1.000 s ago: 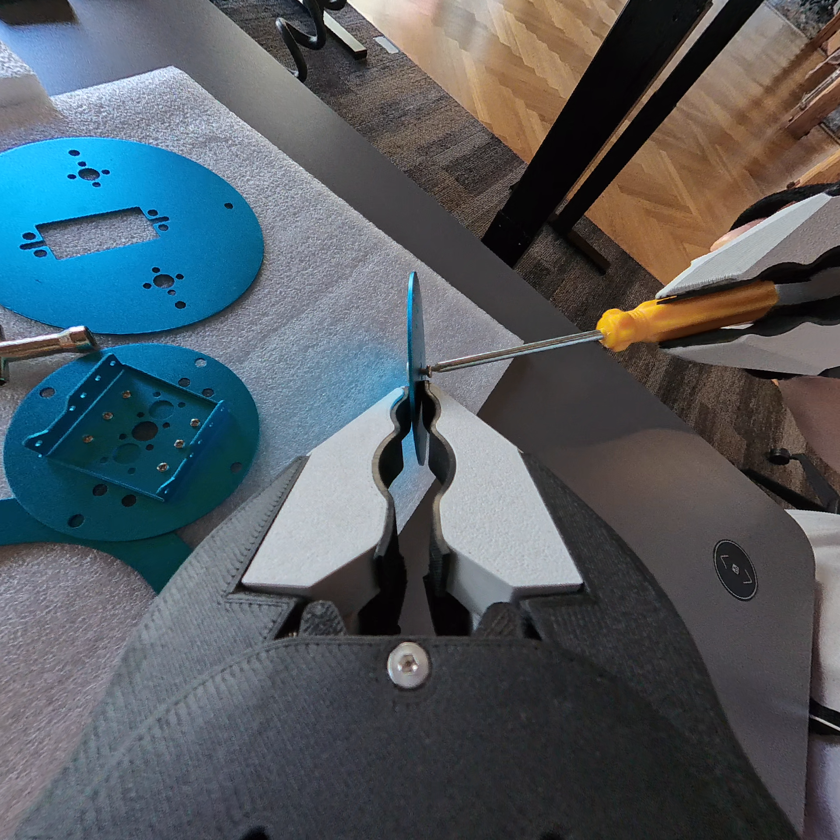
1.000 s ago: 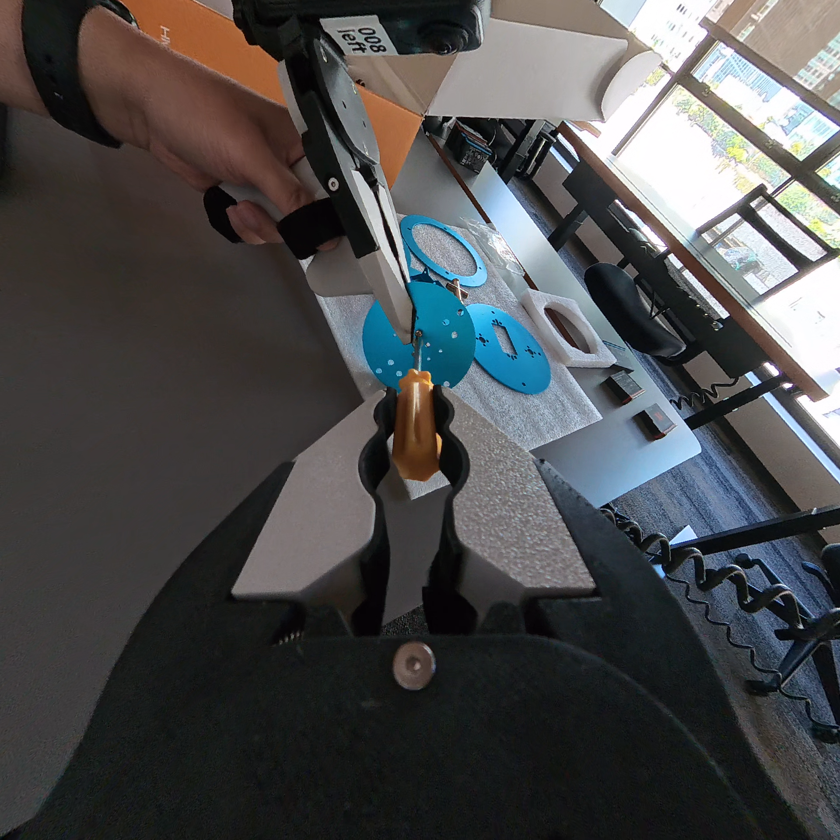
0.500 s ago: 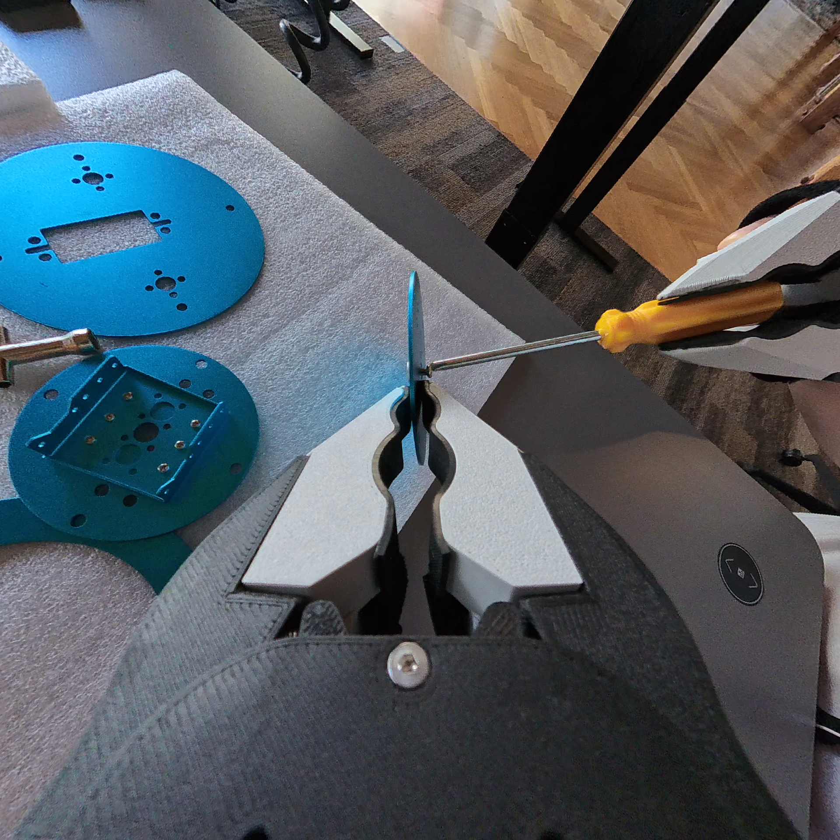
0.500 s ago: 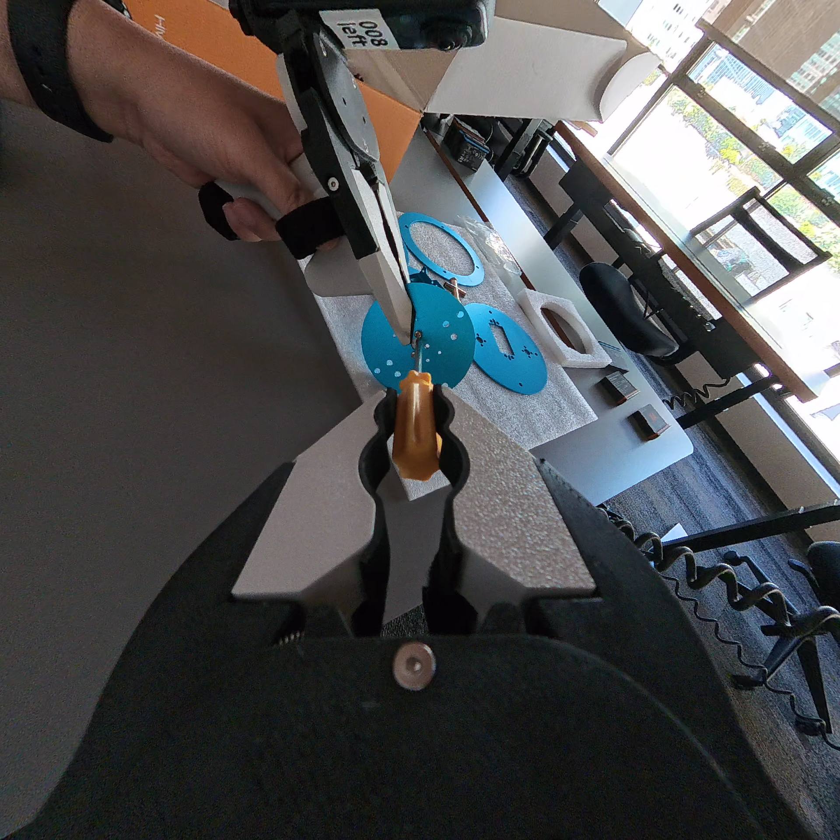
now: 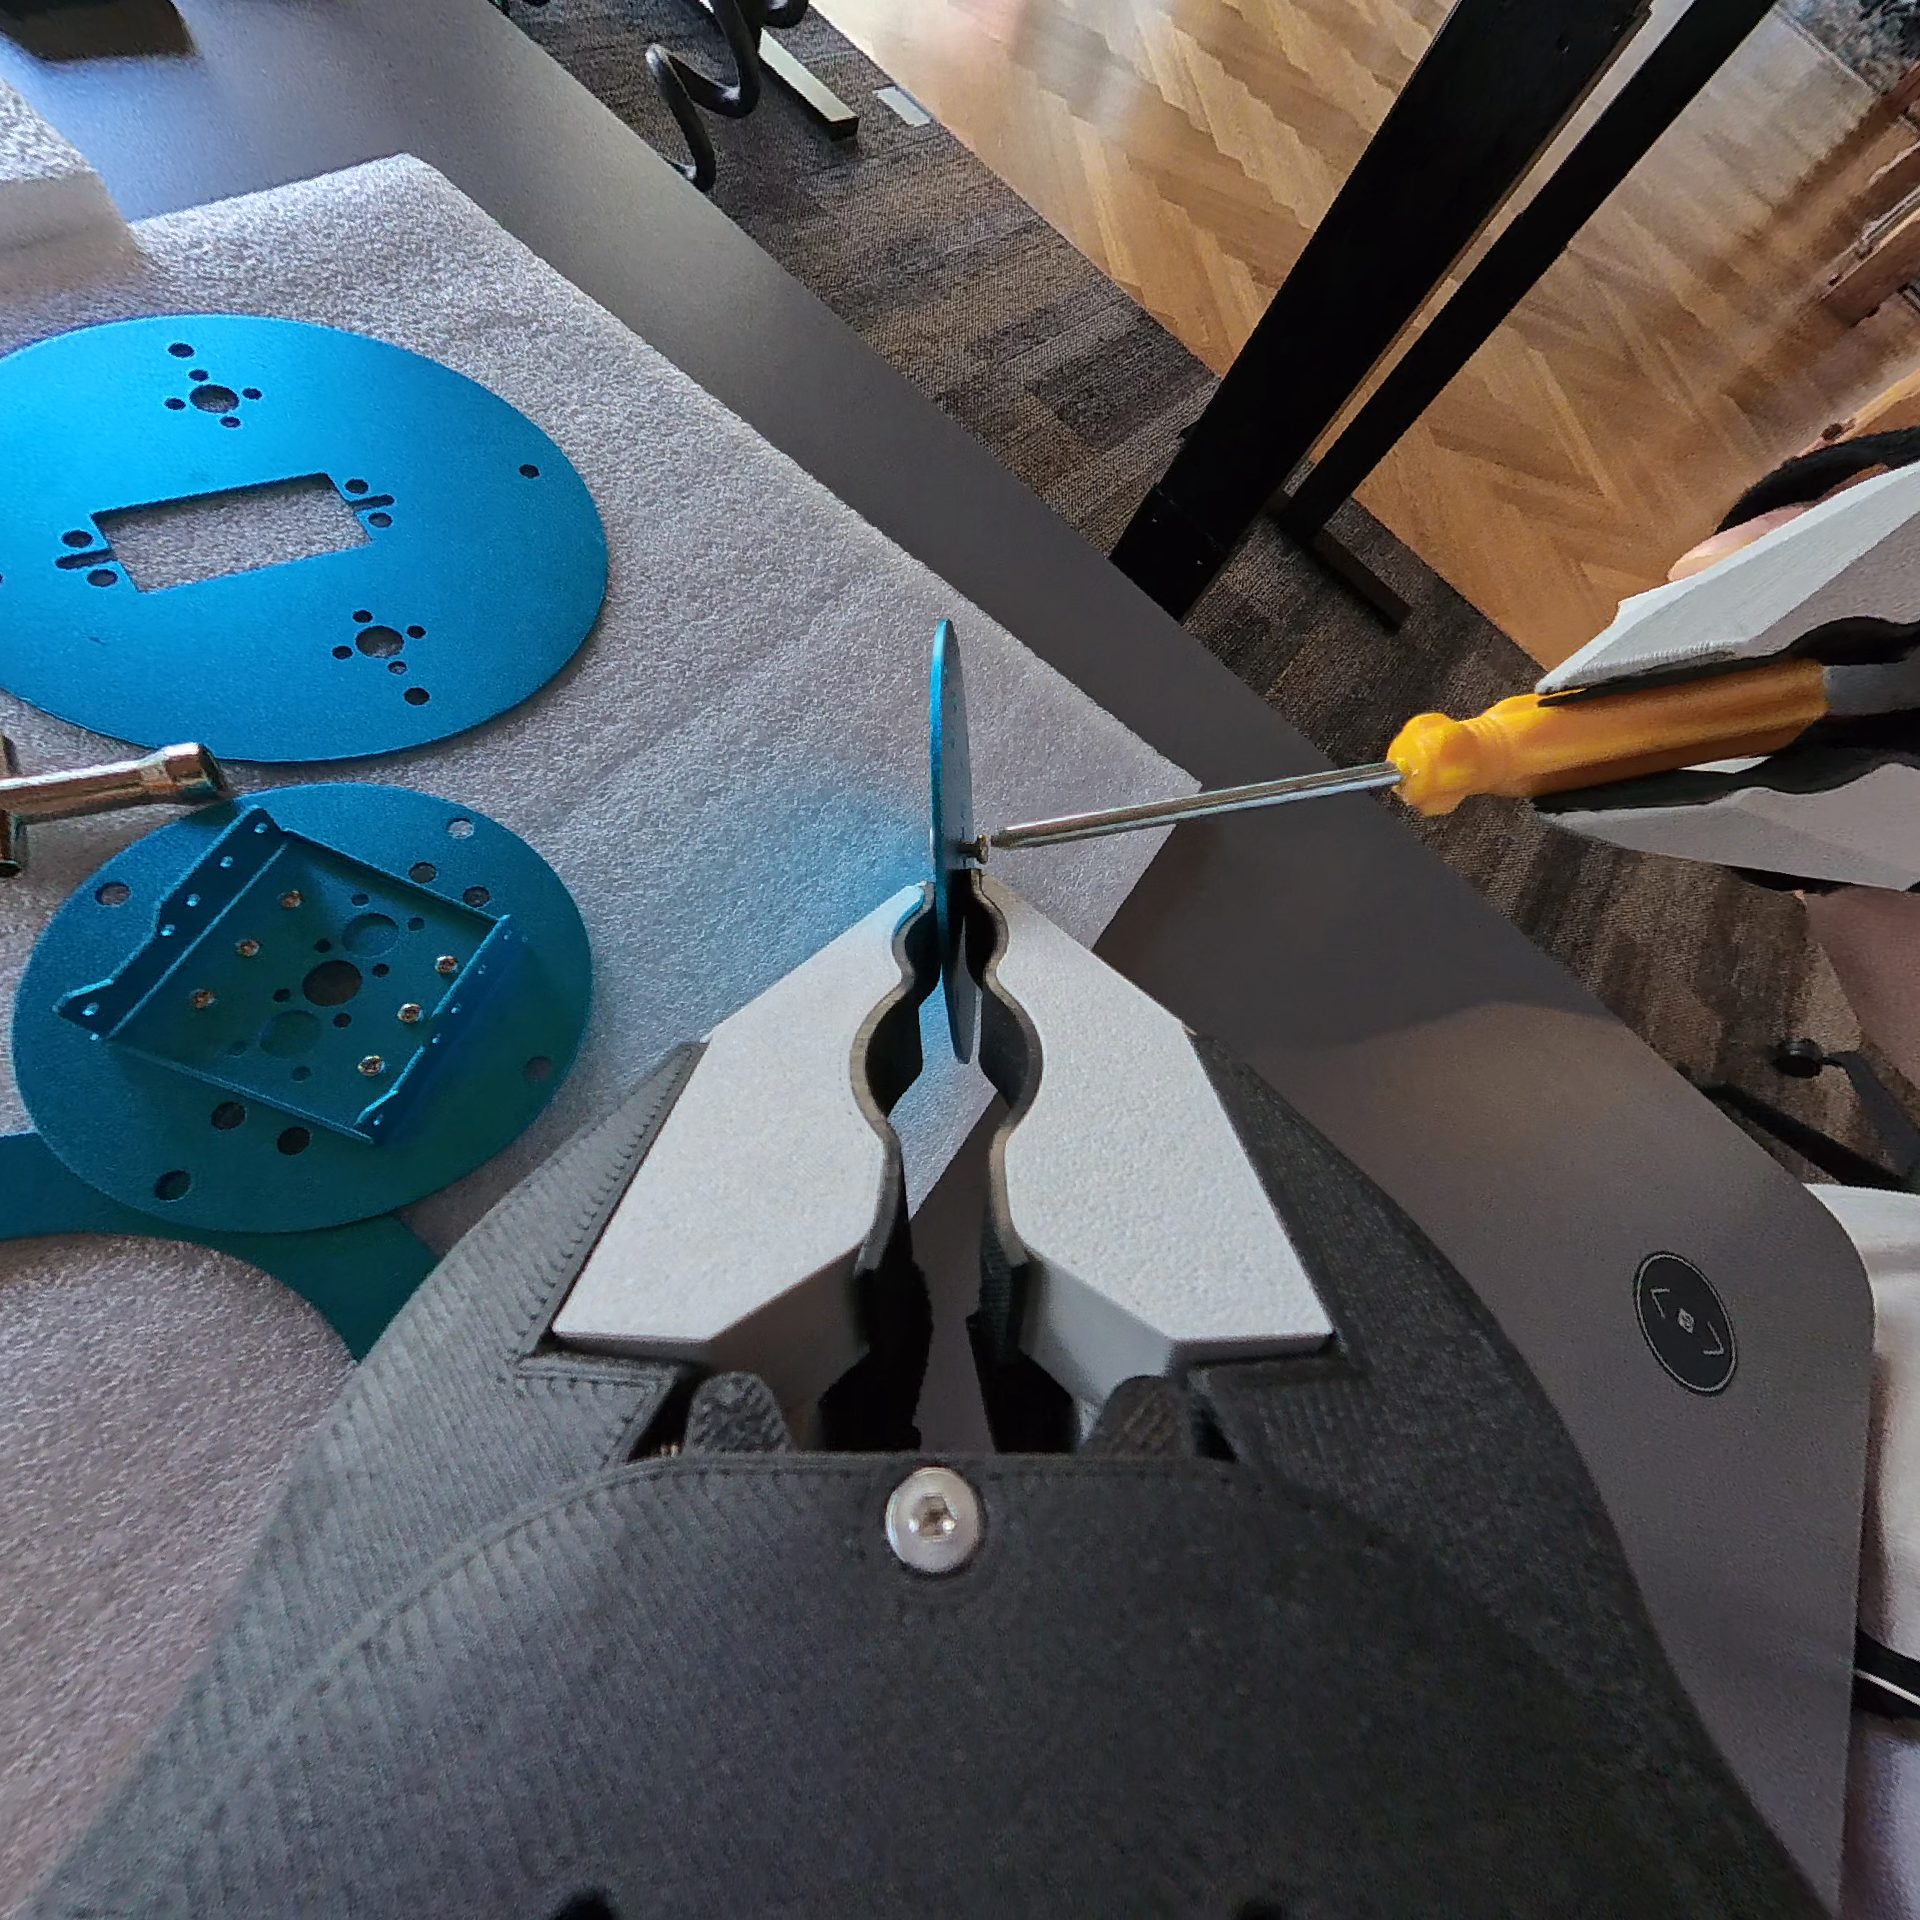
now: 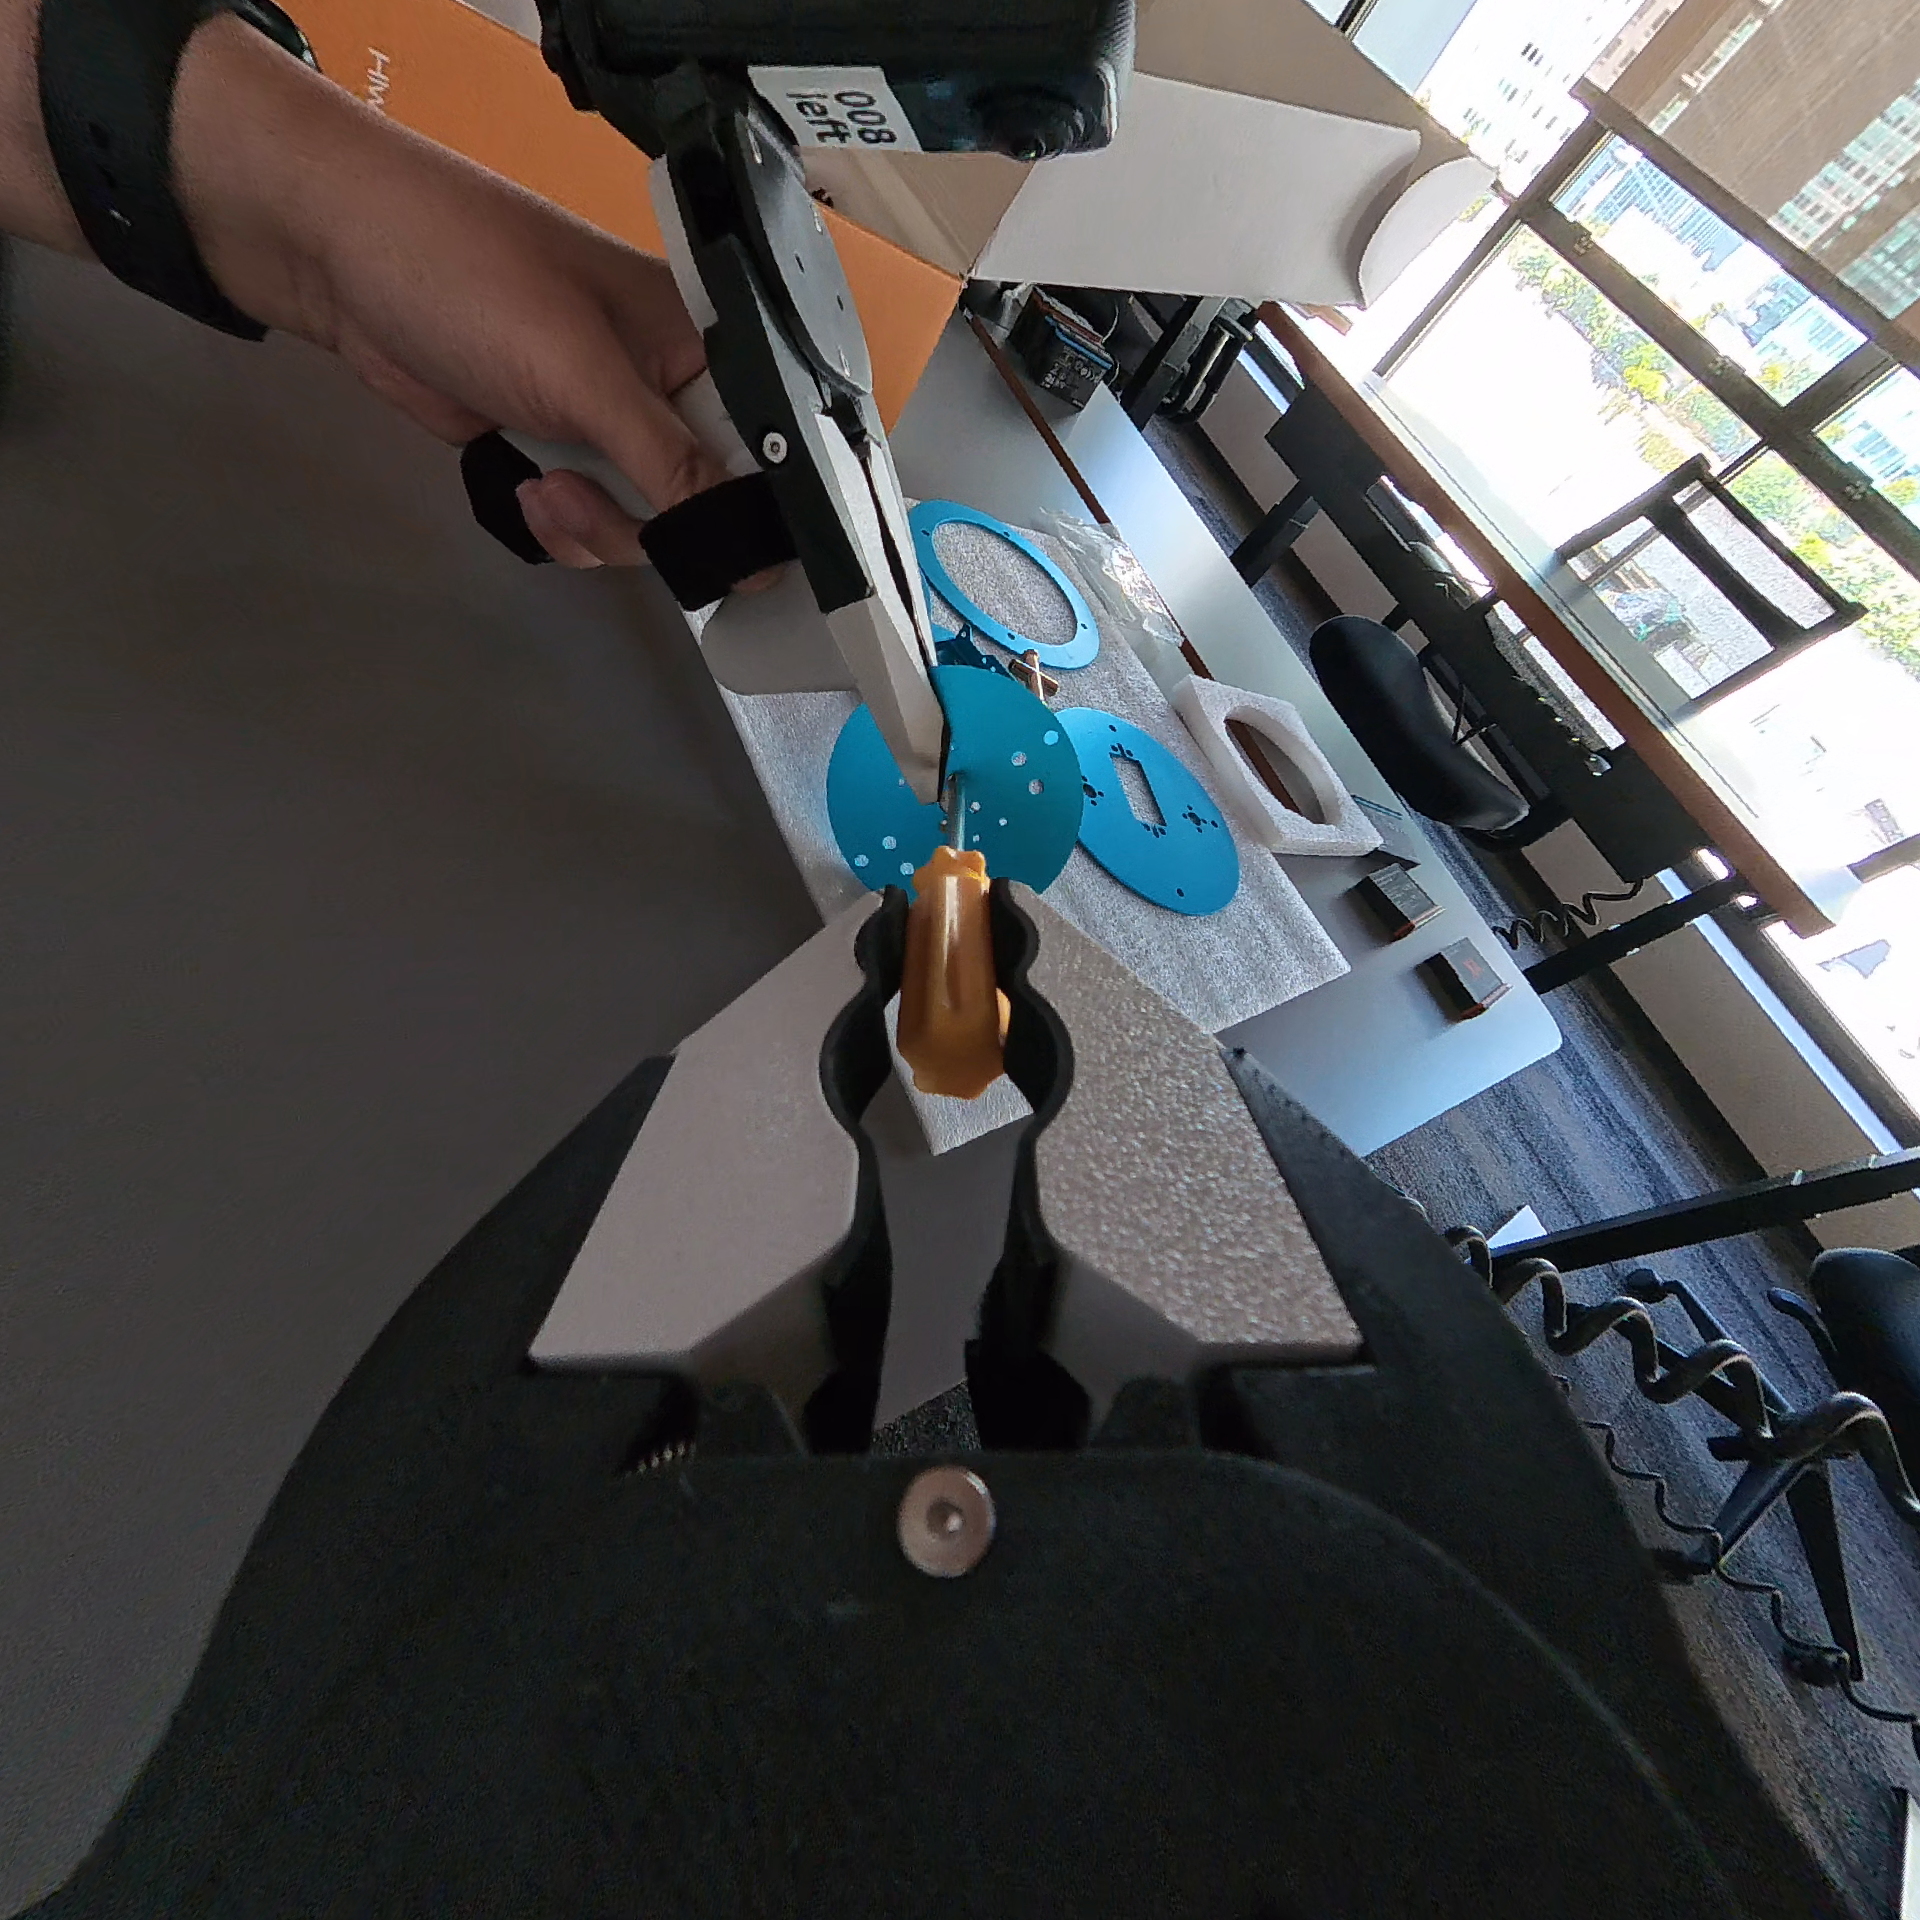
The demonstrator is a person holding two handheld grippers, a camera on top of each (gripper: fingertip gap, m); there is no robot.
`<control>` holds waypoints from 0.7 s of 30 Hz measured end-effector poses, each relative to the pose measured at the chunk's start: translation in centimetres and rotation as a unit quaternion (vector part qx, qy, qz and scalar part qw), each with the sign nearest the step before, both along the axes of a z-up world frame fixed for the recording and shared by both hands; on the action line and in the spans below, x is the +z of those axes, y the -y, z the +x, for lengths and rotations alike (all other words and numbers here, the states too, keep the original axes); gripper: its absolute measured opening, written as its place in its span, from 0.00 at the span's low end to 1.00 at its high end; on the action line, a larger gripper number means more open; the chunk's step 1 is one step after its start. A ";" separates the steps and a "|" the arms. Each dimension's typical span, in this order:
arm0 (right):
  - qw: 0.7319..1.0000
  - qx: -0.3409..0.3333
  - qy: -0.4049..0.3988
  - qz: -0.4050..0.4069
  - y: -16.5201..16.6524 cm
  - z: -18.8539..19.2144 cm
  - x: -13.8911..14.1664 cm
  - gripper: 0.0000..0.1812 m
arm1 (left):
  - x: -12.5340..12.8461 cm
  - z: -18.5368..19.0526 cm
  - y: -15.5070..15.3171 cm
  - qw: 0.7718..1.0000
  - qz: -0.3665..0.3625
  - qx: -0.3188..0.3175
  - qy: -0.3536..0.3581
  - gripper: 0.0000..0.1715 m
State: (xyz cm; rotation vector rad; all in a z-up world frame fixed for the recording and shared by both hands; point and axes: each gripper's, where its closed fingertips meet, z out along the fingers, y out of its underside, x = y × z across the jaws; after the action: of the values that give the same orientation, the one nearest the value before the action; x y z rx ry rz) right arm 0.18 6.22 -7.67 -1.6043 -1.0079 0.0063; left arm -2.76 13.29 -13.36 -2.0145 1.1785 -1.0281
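Two hand-held grippers engaged: left clamps a blue disc on edge, right grips a screwdriver; judged best kept square to its screw.

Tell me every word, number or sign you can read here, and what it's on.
I give places, not the wording.
White sticker on the left gripper's top: short dark print.
Orange box: white lettering, mostly cut off.
Round black button on the table corner: arrow-like marks, no words.
Small black boxes: too small to read.
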 end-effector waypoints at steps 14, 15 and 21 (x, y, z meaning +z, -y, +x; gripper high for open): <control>0.984 -0.009 0.167 0.063 0.1 0.1 -1.4 0.08 | -0.1 0.0 -0.1 0.998 0.046 0.011 -0.028 0.01; 0.986 -0.011 0.154 0.055 0.2 0.1 -1.3 0.08 | 0.0 0.0 0.0 0.998 0.058 0.011 -0.032 0.01; 0.995 -0.066 -0.028 -0.064 0.8 1.3 -0.8 0.08 | 0.3 0.7 0.6 0.987 0.149 0.007 -0.065 0.01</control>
State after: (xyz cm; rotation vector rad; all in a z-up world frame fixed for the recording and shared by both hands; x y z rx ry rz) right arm 1.50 5.44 -8.45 -1.7759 -0.8718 0.0274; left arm -2.02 12.68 -13.02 -1.8703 1.2986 -0.6739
